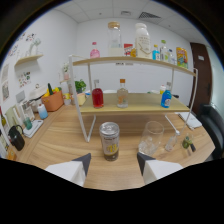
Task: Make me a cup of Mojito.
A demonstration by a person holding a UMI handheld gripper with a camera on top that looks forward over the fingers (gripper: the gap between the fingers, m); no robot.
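A silver drink can [109, 141] with a yellow label stands upright on the wooden table [60, 140], just ahead of my gripper [114, 163] and between the lines of its two fingers. The fingers [82, 162] are apart and hold nothing. To the right of the can stands a clear glass [151, 138]. Beyond it lies a small clear piece [172, 142] and something green [188, 144]. On the lower shelf of the rack [132, 102] stand a bottle of red liquid [98, 96], a clear bottle [122, 94] with an orange cap and a blue bottle [166, 98].
The top shelf [131, 61] carries several bottles and cartons. An orange pot [52, 100] with fruit, a cup [42, 111] and a dark object [16, 137] sit along the left side of the table. A dark chair [212, 122] stands at the right.
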